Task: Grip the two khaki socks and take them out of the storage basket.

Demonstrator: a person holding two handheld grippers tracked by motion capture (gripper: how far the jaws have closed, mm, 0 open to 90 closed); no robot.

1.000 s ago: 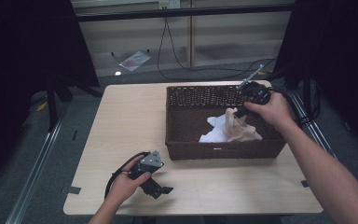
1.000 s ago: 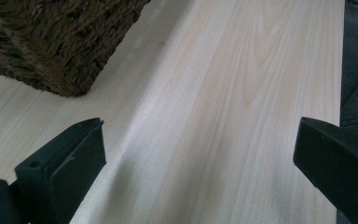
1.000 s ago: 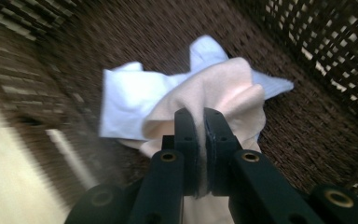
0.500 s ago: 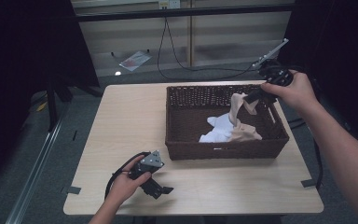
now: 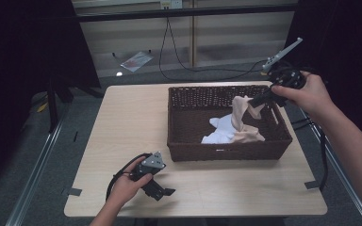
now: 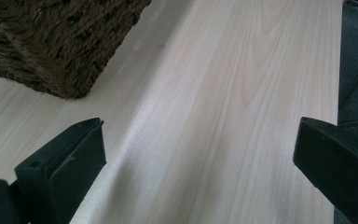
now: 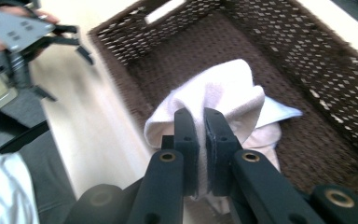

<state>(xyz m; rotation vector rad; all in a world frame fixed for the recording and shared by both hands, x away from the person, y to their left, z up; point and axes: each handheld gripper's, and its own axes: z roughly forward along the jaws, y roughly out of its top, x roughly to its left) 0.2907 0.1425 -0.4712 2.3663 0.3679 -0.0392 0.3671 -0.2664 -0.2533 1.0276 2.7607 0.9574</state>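
Note:
A dark woven basket (image 5: 176, 120) (image 7: 326, 70) stands on the right half of the wooden table (image 5: 132, 122). My right gripper (image 5: 253, 102) (image 7: 200, 116) is shut on a beige towel (image 5: 240, 115) (image 7: 223, 93), lifting one end above the basket's right side while the rest hangs down inside. A white cloth (image 5: 219, 129) (image 7: 275, 109) lies on the basket floor beneath it. My left gripper (image 5: 162, 191) (image 6: 196, 154) rests on the table near the front edge, jaws wide open with nothing between them; a corner of the basket (image 6: 56, 42) shows ahead of it.
Cables (image 5: 193, 66) and a paper sheet (image 5: 134, 59) lie on the floor behind the table. Black curtains (image 5: 23, 56) hang at both sides. Bare wood spreads across the table's left half and along the front strip.
My right gripper has risen and drawn back to the right, pulling the beige towel up out of the pile in the basket. The left gripper has stayed put.

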